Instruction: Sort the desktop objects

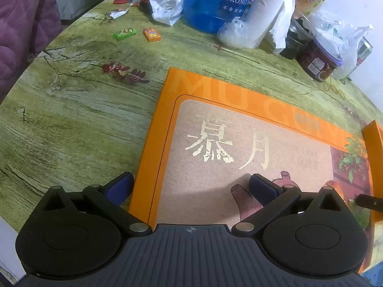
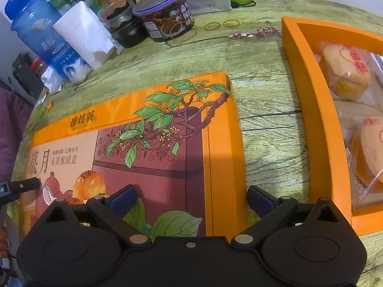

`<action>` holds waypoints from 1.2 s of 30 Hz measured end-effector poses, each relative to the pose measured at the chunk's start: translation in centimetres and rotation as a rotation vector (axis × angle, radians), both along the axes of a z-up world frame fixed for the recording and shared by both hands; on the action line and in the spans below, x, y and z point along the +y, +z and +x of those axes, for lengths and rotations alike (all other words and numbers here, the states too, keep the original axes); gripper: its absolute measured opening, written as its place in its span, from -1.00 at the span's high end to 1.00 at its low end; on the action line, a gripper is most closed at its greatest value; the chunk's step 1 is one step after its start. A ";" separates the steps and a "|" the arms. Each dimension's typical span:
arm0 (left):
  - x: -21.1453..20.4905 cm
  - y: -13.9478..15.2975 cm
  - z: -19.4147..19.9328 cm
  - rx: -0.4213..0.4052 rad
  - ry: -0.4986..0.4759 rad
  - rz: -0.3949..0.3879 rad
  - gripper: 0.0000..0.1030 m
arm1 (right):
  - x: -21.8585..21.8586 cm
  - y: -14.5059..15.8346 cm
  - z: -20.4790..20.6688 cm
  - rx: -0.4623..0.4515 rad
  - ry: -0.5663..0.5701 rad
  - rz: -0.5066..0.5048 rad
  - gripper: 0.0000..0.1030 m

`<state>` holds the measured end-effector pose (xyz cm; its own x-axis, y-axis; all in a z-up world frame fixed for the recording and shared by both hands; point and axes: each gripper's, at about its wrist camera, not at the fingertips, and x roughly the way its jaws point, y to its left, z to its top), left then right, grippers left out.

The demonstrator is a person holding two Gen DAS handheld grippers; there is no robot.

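Beside one orange lid, one tray holds two cakes.

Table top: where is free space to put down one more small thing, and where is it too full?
Free: the wide bare patch left of the orange lid, before the two small packets; also the strip between lid and open orange box. Crowded: the far edge around the blue bottle, paper roll and jars.

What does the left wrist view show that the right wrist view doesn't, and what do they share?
Left only: the green packet and orange packet lying apart on the table. Right only: the open orange tray holding wrapped pastries, and rubber bands. Both: the orange box lid, blue bottle and paper roll.
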<state>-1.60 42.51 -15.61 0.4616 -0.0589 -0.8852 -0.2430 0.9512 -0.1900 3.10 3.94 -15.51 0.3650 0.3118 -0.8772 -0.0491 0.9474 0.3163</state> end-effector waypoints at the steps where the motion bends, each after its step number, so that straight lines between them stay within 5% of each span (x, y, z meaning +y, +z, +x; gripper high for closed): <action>1: 0.0 0.0 0.0 0.000 0.000 0.002 -1.00 | 0.0 0.0 0.0 0.001 0.002 0.000 -0.93; 36: -0.3 0.1 0.3 0.028 -0.001 0.025 -1.00 | 0.3 0.4 0.0 0.043 0.025 -0.022 -0.93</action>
